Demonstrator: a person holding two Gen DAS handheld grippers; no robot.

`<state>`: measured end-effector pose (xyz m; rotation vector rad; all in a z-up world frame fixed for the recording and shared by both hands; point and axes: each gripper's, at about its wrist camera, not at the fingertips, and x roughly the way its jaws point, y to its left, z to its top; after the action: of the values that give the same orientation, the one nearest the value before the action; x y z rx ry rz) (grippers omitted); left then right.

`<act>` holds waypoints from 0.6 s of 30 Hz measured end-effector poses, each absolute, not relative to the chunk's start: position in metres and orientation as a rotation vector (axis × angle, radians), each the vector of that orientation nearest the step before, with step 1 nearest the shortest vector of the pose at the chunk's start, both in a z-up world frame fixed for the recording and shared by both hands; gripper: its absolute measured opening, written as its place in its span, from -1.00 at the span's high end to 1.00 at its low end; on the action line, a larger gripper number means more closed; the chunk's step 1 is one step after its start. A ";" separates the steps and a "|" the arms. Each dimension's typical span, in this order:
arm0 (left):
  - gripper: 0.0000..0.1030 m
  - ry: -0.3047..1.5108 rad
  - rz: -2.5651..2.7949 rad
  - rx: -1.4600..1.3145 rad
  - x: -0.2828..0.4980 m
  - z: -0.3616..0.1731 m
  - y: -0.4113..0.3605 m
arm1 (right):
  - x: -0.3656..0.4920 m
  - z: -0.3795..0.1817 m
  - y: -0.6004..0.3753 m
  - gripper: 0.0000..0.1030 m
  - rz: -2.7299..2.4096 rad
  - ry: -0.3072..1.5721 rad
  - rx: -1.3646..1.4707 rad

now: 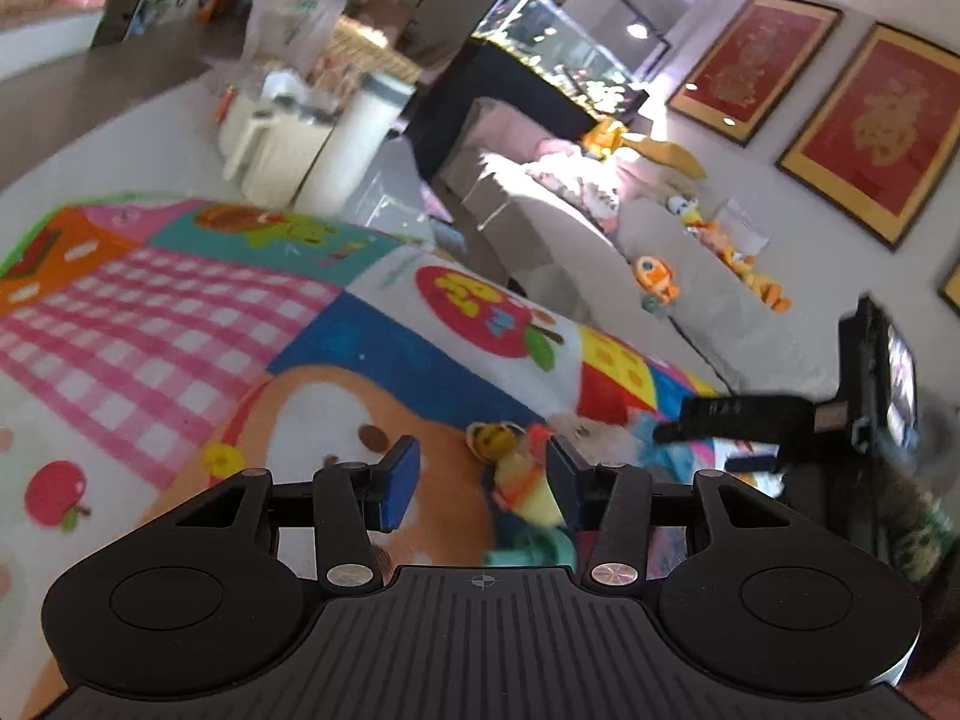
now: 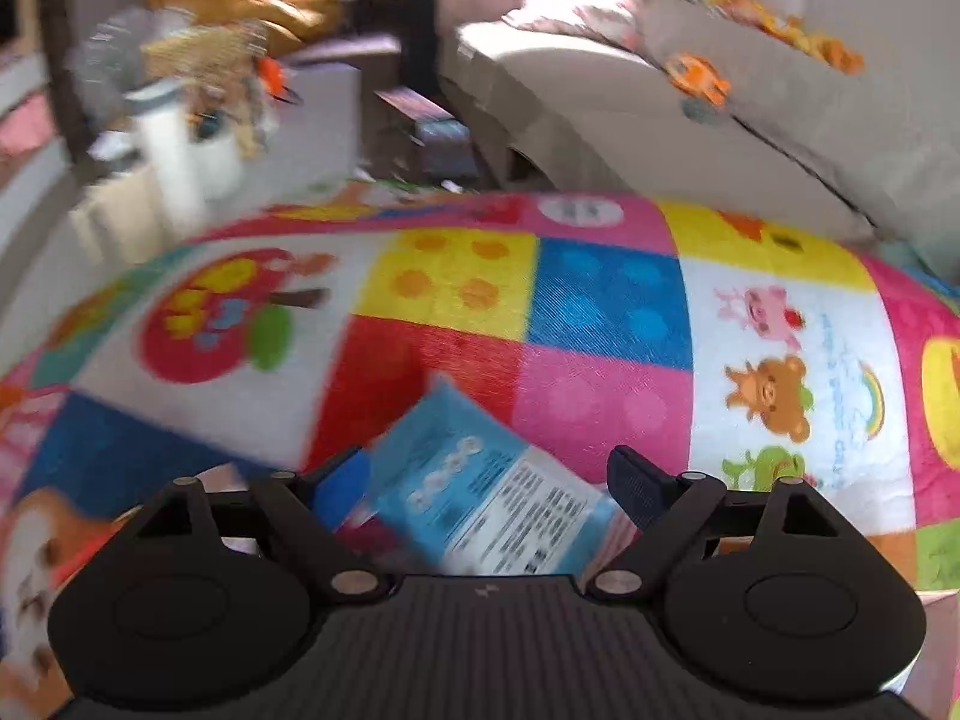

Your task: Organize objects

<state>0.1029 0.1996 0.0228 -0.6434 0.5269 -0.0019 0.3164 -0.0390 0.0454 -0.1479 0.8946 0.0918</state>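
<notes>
Right wrist view: right tool [image 2: 486,483] wide around flat blue plastic packet [image 2: 480,492], long axis diagonal; left tool [image 1: 480,480] wide, small yellow-orange toy figure [image 1: 519,477] between fingers.

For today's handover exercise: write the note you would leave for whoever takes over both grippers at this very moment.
Left gripper: open, nothing held, low over the patchwork mat, a small toy figure lying between its fingers.
Right gripper: open, with a blue packet lying between its fingers; the blur hides whether they touch it.
Done: nothing visibly sorted yet; both items still lie on the mat.
Left: grasp the toy and the packet and put them away. More toys sit on the sofa.
</notes>
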 end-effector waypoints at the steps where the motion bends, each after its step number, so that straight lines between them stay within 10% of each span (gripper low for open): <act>1: 0.02 0.551 0.006 -0.679 0.112 0.017 0.205 | 0.322 0.039 -0.038 -0.62 0.080 0.917 -0.140; 18: 0.08 0.718 -0.246 -0.715 0.142 -0.008 0.162 | 0.090 0.046 -0.032 -0.33 0.535 0.874 -0.395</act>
<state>0.1415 0.1616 -0.0084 -0.7146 0.7181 -0.2457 0.0905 -0.0319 0.0465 -0.3950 0.8738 0.5352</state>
